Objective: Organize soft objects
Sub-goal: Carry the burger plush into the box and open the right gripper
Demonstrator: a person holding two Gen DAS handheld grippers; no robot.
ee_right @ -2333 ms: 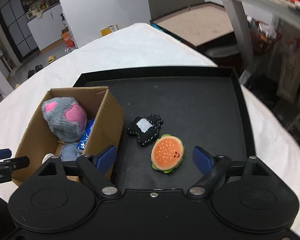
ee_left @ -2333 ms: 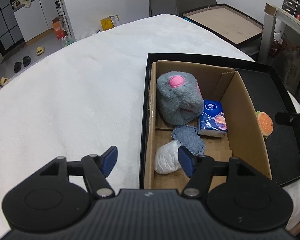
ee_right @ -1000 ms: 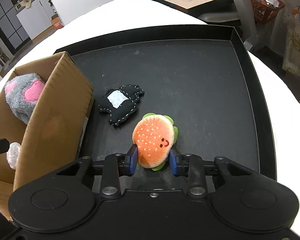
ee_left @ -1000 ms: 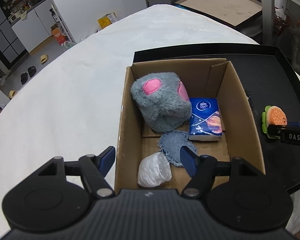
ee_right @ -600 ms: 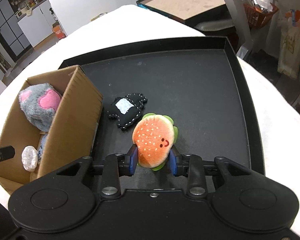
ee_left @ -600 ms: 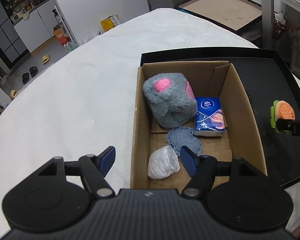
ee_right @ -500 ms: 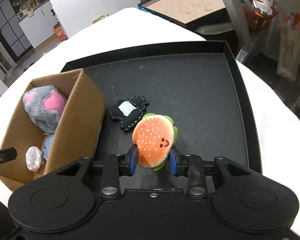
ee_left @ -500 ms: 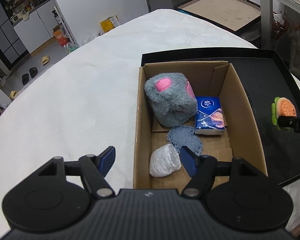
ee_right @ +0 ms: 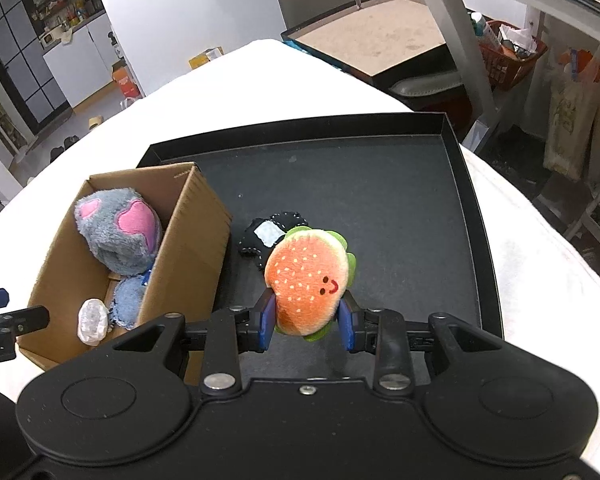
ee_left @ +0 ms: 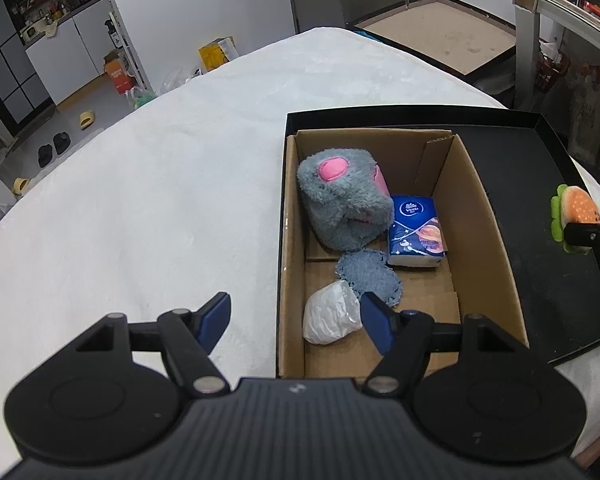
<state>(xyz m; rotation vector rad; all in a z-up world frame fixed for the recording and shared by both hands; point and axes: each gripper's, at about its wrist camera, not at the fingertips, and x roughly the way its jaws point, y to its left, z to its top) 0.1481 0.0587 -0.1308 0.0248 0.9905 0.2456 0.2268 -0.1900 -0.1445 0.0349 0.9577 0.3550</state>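
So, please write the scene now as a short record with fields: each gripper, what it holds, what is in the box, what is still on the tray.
right gripper: shut on the burger plush, held above the black tray
left gripper: open, holds nothing, near end of the cardboard box
in box: grey plush, blue tissue pack, denim patch, white wad
on tray outside box: black plush, beside the box wall
box position: on the tray's left part
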